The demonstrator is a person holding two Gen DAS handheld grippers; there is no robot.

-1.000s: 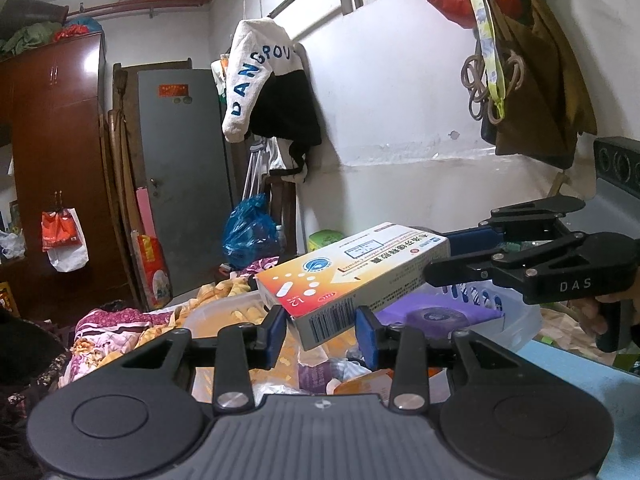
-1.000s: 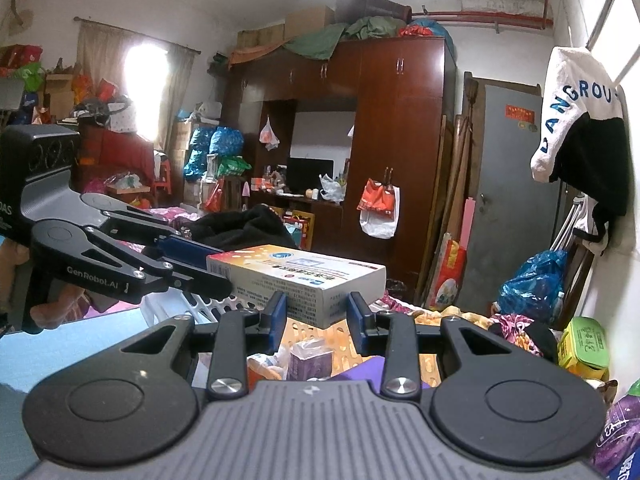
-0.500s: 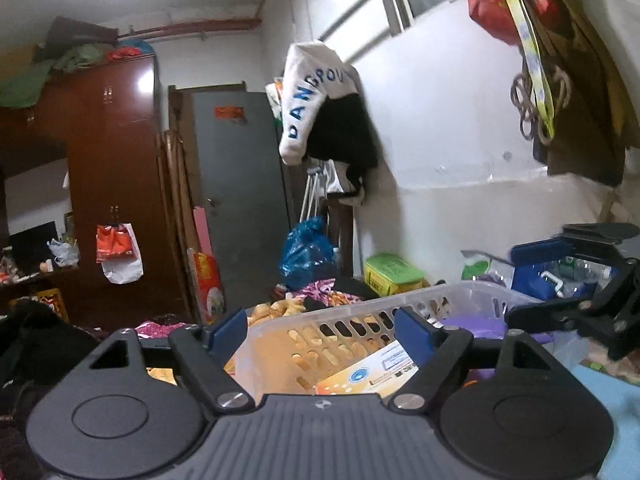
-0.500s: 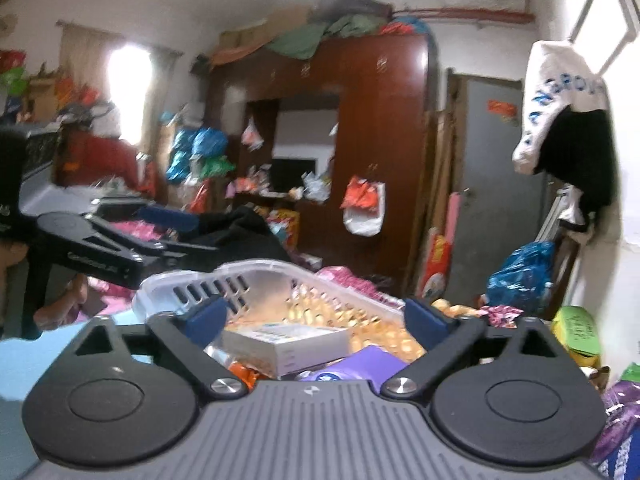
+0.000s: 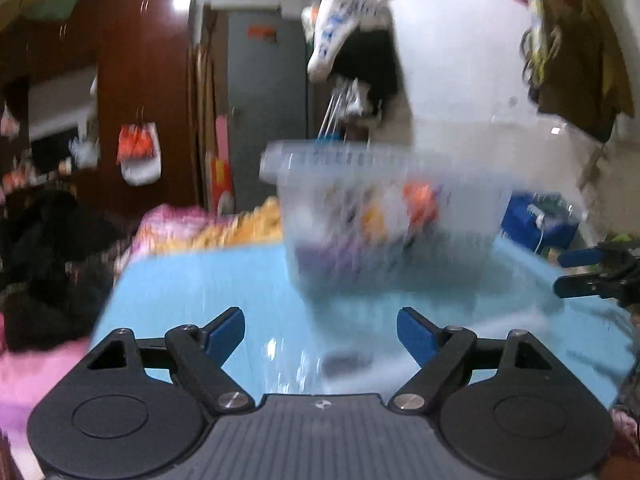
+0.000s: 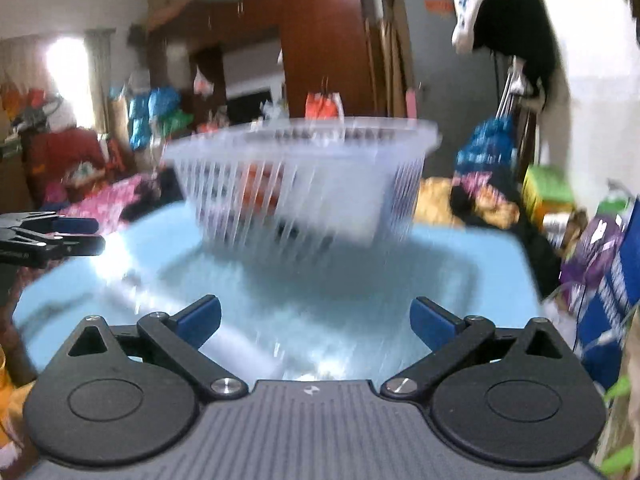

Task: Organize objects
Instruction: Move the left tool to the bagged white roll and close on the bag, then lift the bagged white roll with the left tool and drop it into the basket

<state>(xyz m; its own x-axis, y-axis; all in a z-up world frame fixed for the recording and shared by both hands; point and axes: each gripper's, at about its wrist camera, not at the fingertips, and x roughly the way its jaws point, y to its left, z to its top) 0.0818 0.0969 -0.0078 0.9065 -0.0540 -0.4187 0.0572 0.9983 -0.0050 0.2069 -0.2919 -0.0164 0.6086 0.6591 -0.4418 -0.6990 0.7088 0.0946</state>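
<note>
A white slotted plastic basket (image 5: 392,216) stands on the light blue table (image 5: 224,280), blurred by motion; it also shows in the right wrist view (image 6: 304,176). Blurred orange, purple and white items lie inside it. My left gripper (image 5: 320,330) is open and empty, low over the table in front of the basket. My right gripper (image 6: 316,318) is open and empty too, also in front of the basket. Each gripper shows at the edge of the other's view, the right (image 5: 592,272) and the left (image 6: 52,236).
Pink and yellow bedding (image 5: 208,228) and dark clothes (image 5: 44,264) lie past the table's left edge. A brown wardrobe (image 5: 140,80) and a grey door (image 5: 264,92) stand behind. Boxes and bags (image 6: 600,240) crowd the right side by the wall.
One second ago both grippers held a medicine box over the basket. They let it go into the basket, opened, and have pulled back and down in front of the basket.
</note>
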